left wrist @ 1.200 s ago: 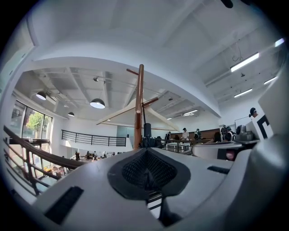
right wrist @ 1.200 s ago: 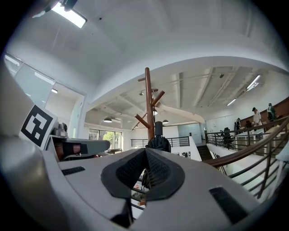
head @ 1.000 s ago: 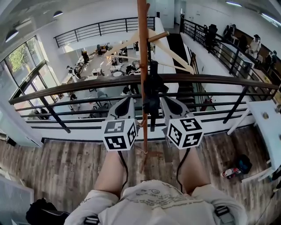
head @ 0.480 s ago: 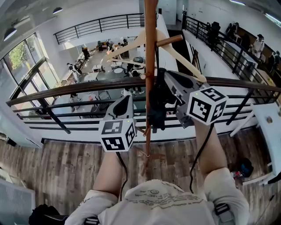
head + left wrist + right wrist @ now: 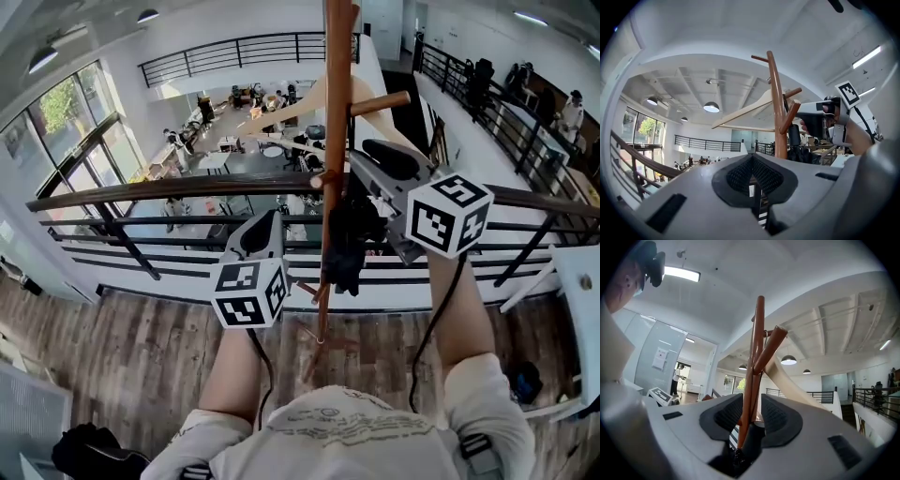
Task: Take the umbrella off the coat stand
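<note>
The right tongs (image 5: 752, 401) are opening around the black folded umbrella (image 5: 349, 239) on the brown wooden coat stand (image 5: 336, 141), likely to grip it. The left tongs (image 5: 751, 159) are closed, empty

The left gripper (image 5: 751, 161) fills the bottom, its jaws together with nothing between them. Beyond it rises the brown coat stand (image 5: 776, 103), with a pale wooden hanger (image 5: 740, 111) on a peg. The dark umbrella (image 5: 794, 137) hangs just right of the pole. There the right gripper (image 5: 800, 115) reaches in, its jaws opening around the pole.
</note>
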